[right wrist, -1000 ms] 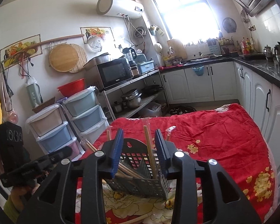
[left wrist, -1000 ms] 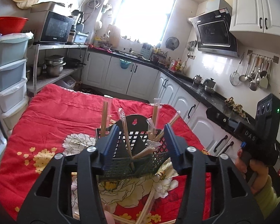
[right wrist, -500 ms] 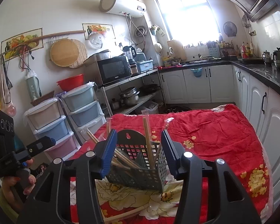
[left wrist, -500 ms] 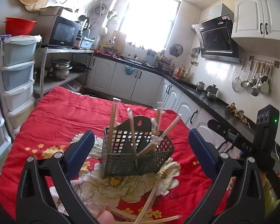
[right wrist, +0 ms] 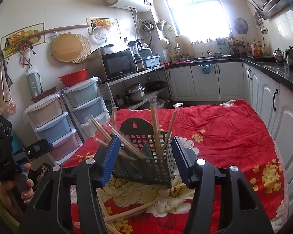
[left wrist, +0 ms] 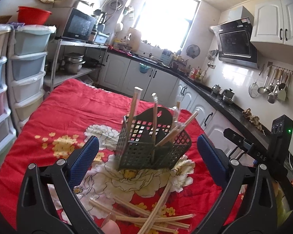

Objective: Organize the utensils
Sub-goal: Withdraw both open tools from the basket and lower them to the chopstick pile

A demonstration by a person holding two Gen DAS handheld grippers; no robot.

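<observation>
My left tool (left wrist: 148, 157) is spread wide; my right tool (right wrist: 145, 159), jaws just opening, flanks the dark perforated plastic utensil basket (left wrist: 153, 150) without pinching. Next I'd take one wrapped bamboo chopstick pair (left wrist: 146, 217) lying before the basket on the red floral cloth (left wrist: 68, 117), gripping mid-length

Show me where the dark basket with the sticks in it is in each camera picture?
Left wrist view: the basket stands in the middle of the picture, on the red flowered cloth.
Right wrist view: the basket sits low in the middle.
Shared landmark: the microwave, upper left in the left view, left of centre in the right view.
</observation>
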